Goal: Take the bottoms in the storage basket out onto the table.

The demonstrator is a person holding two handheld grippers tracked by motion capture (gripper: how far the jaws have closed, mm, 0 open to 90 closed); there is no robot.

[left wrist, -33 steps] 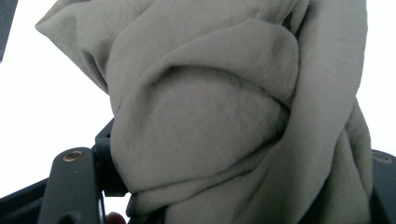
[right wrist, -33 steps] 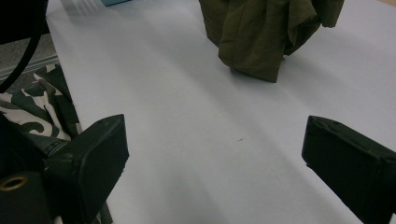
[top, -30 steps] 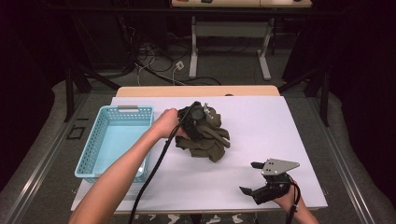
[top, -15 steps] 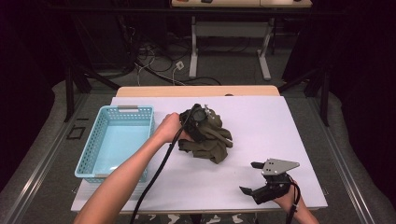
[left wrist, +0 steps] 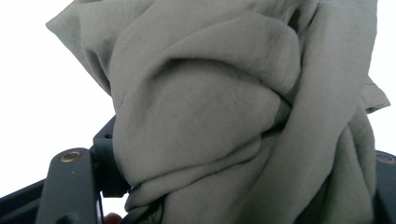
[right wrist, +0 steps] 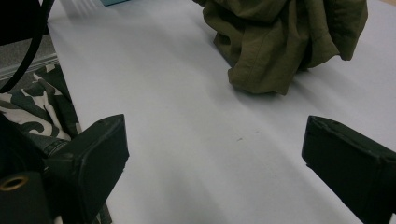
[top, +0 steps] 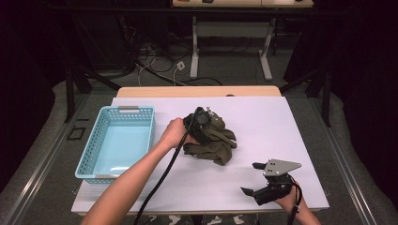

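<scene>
Tongs, left (top: 202, 123): we log them buried in the olive cloth (top: 213, 140) mid-desk (top: 281, 122), apparently clamped on a fold. Tongs, right (top: 253, 178): agape, empty, near desk's front edge. Cloth lies just right of basket (top: 117, 140); left hand nearer

Quick count: 1 olive cloth (top: 213, 139), bunched up, 1 light blue basket (top: 94, 148), 1 white table (top: 281, 122). 2 grippers total, left gripper (top: 199, 123) + right gripper (top: 251, 179), 1 cable each. 2 hands/forearms coming in. Bkgd: 1 other desk frame w/ 2 legs.
</scene>
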